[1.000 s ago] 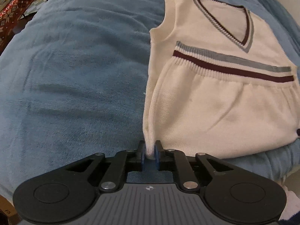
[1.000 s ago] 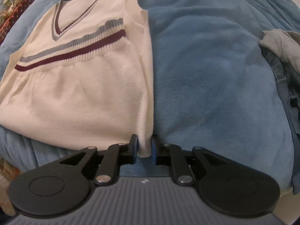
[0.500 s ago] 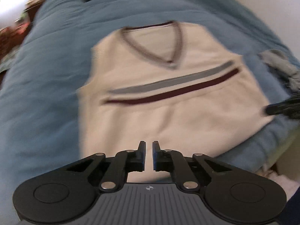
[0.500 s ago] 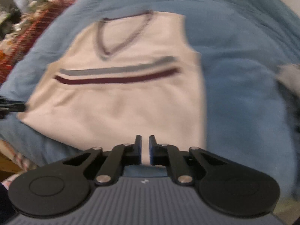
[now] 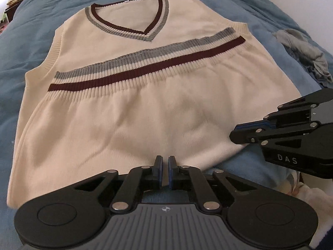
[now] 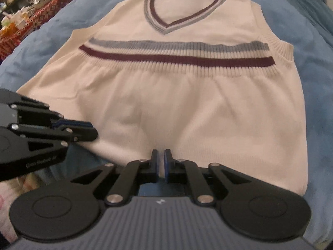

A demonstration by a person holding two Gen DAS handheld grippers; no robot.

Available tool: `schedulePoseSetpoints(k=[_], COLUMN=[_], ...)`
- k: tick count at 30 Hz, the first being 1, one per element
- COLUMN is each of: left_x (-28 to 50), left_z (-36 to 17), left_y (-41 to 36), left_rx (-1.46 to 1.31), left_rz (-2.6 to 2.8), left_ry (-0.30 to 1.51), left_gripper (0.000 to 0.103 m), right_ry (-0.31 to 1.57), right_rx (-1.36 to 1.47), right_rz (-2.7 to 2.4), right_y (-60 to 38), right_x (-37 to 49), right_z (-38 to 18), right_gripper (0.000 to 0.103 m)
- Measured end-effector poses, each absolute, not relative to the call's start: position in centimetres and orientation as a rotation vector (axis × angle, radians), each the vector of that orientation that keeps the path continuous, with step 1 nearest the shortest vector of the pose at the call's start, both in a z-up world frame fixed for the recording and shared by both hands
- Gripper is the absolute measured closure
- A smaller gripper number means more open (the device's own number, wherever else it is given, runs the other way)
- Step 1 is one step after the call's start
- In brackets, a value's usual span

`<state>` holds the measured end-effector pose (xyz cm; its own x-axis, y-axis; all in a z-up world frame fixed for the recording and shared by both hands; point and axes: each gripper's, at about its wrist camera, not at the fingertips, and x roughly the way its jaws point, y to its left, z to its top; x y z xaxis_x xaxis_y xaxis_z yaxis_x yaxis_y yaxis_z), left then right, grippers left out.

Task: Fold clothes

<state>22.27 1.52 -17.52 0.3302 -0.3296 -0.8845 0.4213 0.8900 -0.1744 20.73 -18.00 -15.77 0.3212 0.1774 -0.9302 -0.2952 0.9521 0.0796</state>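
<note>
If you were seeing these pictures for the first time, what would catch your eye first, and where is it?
A cream sleeveless V-neck vest fills the middle of both views, lying on a blue blanket with its hem folded up so the grey and maroon bands cross its chest. Near its lower fold, the left gripper and right gripper are both shut and empty. A crumpled grey garment lies off to the vest's right.

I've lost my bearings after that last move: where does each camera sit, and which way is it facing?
Left wrist: on the left gripper, near the vest hem, facing its collar; the right gripper enters at right.
Right wrist: on the right gripper, facing likewise; the left gripper enters at left.
Shared: the vest on the blue blanket; each sees the other gripper, both shut and empty.
</note>
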Motion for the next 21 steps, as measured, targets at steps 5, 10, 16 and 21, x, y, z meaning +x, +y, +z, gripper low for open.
schedulePoseSetpoints(k=[5,10,16,21], left_x=[22.7,23.5,22.8,22.3], left_z=[-15.5,-17.5,-18.7,-17.5], left_y=[0.9,0.3,1.0,1.3], left_rx=[0.031,-0.002,-0.028,0.016], left_rz=[-0.541,-0.549,-0.594,-0.62], left_ry=[1.091,1.14,1.198,1.186], left_gripper=[0.097,0.1,0.1,0.1], right_ry=[1.143,1.178,1.251,1.209], right_rx=[-0.079,-0.054,0.006,-0.019], right_rz=[0.367,0.38,0.427,0.457], right_y=[-17.1,-16.5,-17.0,-17.1], right_x=[21.3,22.1,20.4,19.9], right_z=[-13.7,-15.4,-17.3,-15.8], right_gripper=[0.097,0.098,0.098,0.098])
